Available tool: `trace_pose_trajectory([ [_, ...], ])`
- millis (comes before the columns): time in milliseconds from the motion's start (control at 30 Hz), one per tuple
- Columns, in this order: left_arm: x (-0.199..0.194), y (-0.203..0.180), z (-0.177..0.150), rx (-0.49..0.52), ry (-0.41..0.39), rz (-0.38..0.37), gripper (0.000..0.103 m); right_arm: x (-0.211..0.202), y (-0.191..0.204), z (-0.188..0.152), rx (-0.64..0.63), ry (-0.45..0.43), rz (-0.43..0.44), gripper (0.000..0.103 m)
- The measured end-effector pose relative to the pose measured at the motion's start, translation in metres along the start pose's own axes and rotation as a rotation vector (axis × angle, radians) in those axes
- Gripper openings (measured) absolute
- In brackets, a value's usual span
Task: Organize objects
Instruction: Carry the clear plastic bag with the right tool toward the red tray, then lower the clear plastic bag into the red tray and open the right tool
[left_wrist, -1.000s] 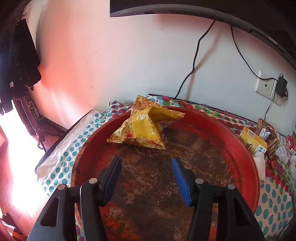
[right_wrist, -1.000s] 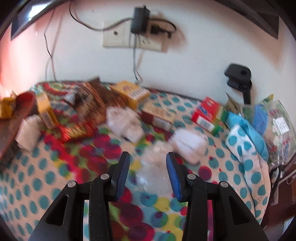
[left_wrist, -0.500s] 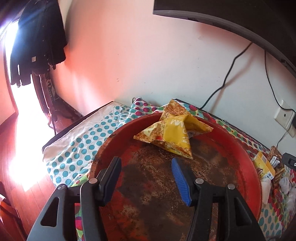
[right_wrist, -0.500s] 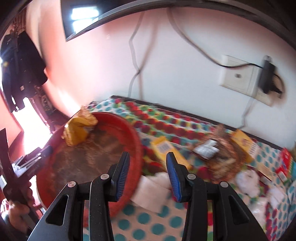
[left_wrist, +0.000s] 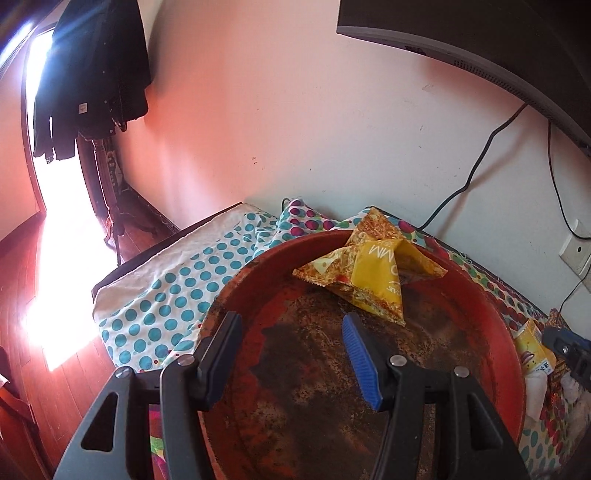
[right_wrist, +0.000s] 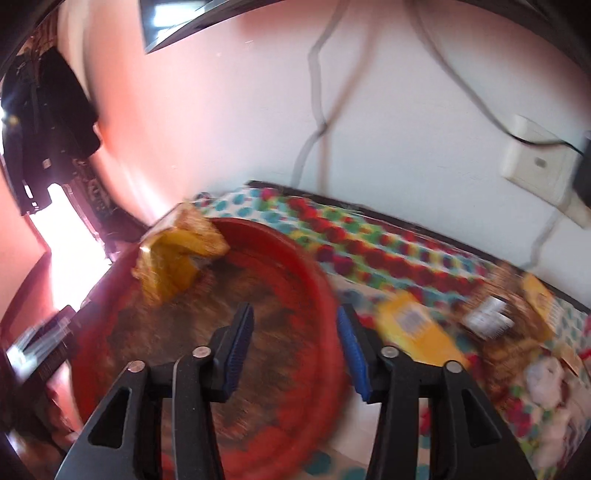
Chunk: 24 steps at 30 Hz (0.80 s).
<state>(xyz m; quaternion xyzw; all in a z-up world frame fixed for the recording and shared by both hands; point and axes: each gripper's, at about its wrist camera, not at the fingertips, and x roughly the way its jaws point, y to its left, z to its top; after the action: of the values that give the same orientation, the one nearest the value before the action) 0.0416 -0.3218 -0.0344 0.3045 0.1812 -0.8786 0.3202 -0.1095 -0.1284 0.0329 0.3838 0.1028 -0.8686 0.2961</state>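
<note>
the round tray (left_wrist: 495, 306) is showing a red rim and a worn, brown-black mottled floor. the snack packets (left_wrist: 369, 280) lying in it are glowing yellow with orange-brown printed ends. the cloth (left_wrist: 173, 295) under the tray is wearing teal dots on white, turning to red and multicoloured dots nearer the wall. the left tool (left_wrist: 291, 350) is showing one black pad and one blue ribbed pad. the small carton (right_wrist: 413, 328) is looking yellow through the blur.

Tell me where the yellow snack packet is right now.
The yellow snack packet lies inside the red basin, against its far rim near the wall; in the right wrist view it sits at the basin's upper left.
</note>
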Motion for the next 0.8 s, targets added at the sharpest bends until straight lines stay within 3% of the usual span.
trace_pose_trajectory([
  [200,-0.003,-0.019,-0.006,0.035,0.017,-0.026,0.058,-0.046,-0.145,-0.07,0.141,0.051,-0.322,0.054],
  [333,-0.012,-0.034,-0.009,0.092,-0.003,-0.006,0.058,-0.052,-0.211,-0.106,0.229,0.148,-0.401,0.054],
  [433,-0.016,-0.043,-0.012,0.134,-0.003,-0.001,0.058,-0.044,-0.228,-0.122,0.249,0.193,-0.396,0.053],
  [467,-0.017,-0.046,-0.013,0.149,-0.003,0.007,0.058,-0.041,-0.23,-0.124,0.253,0.201,-0.385,0.041],
  [500,-0.018,-0.048,-0.014,0.158,-0.004,0.011,0.058,-0.039,-0.231,-0.128,0.256,0.204,-0.376,0.034],
  [667,-0.019,-0.053,-0.019,0.182,0.007,0.024,0.058,-0.05,-0.213,-0.121,0.22,0.131,-0.374,0.034],
  [800,-0.019,-0.061,-0.021,0.216,0.015,0.01,0.058,-0.063,-0.186,-0.093,0.191,0.061,-0.304,0.034],
])
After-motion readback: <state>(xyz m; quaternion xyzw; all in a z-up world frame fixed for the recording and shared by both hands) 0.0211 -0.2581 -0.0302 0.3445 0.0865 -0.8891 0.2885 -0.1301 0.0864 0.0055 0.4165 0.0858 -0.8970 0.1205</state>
